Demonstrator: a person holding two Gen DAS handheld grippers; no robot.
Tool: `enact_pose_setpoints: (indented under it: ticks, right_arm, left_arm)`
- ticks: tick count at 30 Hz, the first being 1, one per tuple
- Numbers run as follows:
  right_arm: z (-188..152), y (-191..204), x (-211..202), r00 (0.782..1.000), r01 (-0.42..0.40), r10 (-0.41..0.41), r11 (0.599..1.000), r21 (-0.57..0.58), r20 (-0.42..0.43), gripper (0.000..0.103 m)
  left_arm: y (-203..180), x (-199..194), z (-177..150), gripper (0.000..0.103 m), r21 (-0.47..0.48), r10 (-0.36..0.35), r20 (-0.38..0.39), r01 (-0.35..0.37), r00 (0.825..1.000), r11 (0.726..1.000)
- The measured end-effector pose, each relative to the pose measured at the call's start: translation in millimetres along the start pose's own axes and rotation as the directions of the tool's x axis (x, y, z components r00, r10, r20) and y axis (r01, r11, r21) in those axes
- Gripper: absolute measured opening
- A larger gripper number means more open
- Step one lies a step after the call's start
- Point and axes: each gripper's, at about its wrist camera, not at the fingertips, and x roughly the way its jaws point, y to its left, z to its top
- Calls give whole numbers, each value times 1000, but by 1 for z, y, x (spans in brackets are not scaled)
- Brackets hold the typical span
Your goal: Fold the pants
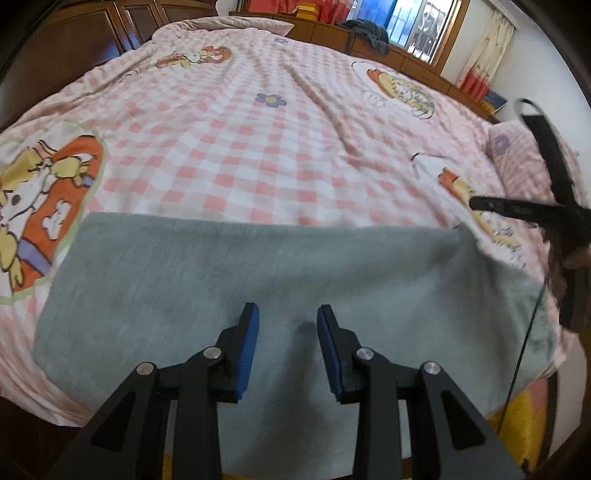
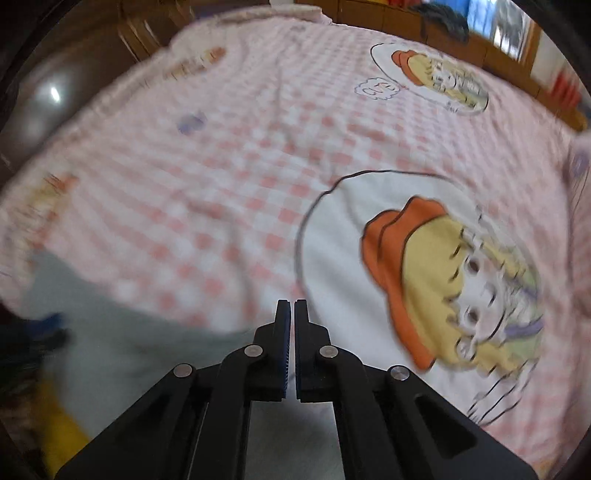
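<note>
The grey pants lie folded into a flat rectangle on the near part of the bed. My left gripper hovers over their near middle, open and empty. In the left wrist view my right gripper shows at the right edge, above the pants' far right corner. In the blurred right wrist view my right gripper is shut with nothing between its pads, and the grey pants lie low on the left.
The bed is covered by a pink checked blanket with cartoon prints. A pink pillow lies at the right. Wooden cabinets and a window stand behind the bed. Something yellow sits by the bed's near right edge.
</note>
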Motion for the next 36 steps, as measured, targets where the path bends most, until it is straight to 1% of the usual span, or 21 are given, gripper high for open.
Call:
enact_pose_setpoints:
  ticks: [2, 4, 6, 8, 10, 11, 12, 17, 18, 20, 21, 24, 26, 27, 29, 30, 31, 32, 33, 34, 36]
  right_arm:
    - [-9, 2, -8, 996, -82, 82, 997, -6, -22, 8]
    - [-21, 12, -5, 986, -150, 147, 988, -32, -74, 8]
    - [-31, 22, 7, 981, -168, 160, 984, -65, -114, 8]
    - [-41, 30, 30, 988, -87, 72, 991, -105, -139, 8]
    - [-43, 28, 57, 990, -5, -8, 996, -94, -141, 8]
    - [-41, 26, 66, 994, 1, -8, 998, -64, -106, 6]
    - [-39, 25, 68, 997, 6, -9, 999, -43, -71, 5]
    - [-35, 22, 65, 1000, 14, -13, 1000, 26, -28, 4]
    - [-35, 19, 62, 1000, 6, -5, 999, 43, -25, 4]
    - [-41, 10, 41, 1000, 12, -13, 995, 95, 4, 5]
    - [-44, 4, 28, 999, 22, -25, 993, 113, 25, 9]
    - [-66, -19, -7, 996, 51, -63, 983, 174, 66, 17]
    - [-90, -43, -26, 993, 80, -98, 971, 226, 69, 17]
    - [-97, -52, -31, 990, 105, -124, 964, 244, 62, 18]
    - [-117, -75, -31, 976, 202, -215, 941, 271, 18, 18]
    - [-128, -95, -23, 948, 313, -315, 908, 280, -38, 18]
    - [-135, -110, -16, 932, 360, -355, 891, 278, -70, 15]
    - [-141, -122, -10, 944, 328, -324, 899, 289, -65, 7]
    - [-146, -132, -10, 958, 280, -284, 906, 318, -36, 4]
    - [-147, -141, -15, 964, 253, -263, 896, 364, -24, 0]
    - [-145, -143, -20, 965, 252, -261, 886, 390, -30, 0]
  left_arm:
    - [-10, 1, 5, 33, 21, -15, 8, 15, 1000, 1000]
    - [-23, 5, 8, 33, 59, -21, 8, 20, 1000, 998]
    - [-36, 12, 9, 33, 80, -45, 3, 44, 999, 996]
    - [-45, 22, 11, 33, 95, -24, -2, 24, 1000, 995]
    - [-46, 33, 11, 30, 95, 54, 2, -54, 999, 994]
    - [-43, 37, 11, 22, 94, 92, 13, -93, 996, 991]
    - [-39, 40, 12, 19, 88, 125, 21, -126, 992, 988]
    - [-12, 39, 19, 13, 25, 204, 40, -205, 978, 978]
    - [-7, 39, 20, 13, 13, 207, 41, -207, 978, 978]
    - [1, 34, 21, 13, -24, 172, 37, -171, 984, 985]
    - [4, 32, 20, 13, -34, 158, 37, -157, 987, 987]
    - [10, 28, 19, 13, -35, 154, 32, -153, 988, 988]
    - [12, 25, 18, 13, -35, 148, 32, -147, 989, 989]
    - [12, 26, 18, 13, -33, 148, 30, -147, 988, 989]
    - [13, 28, 19, 13, -35, 145, 24, -145, 989, 989]
    - [13, 30, 19, 13, -38, 146, 19, -145, 989, 989]
    - [13, 31, 19, 13, -40, 149, 18, -148, 989, 988]
    - [13, 32, 20, 13, -40, 154, 18, -154, 988, 987]
    - [13, 33, 20, 14, -36, 158, 18, -158, 987, 987]
    - [12, 35, 21, 14, -30, 165, 17, -164, 986, 986]
    - [11, 35, 23, 14, -13, 175, 14, -175, 984, 985]
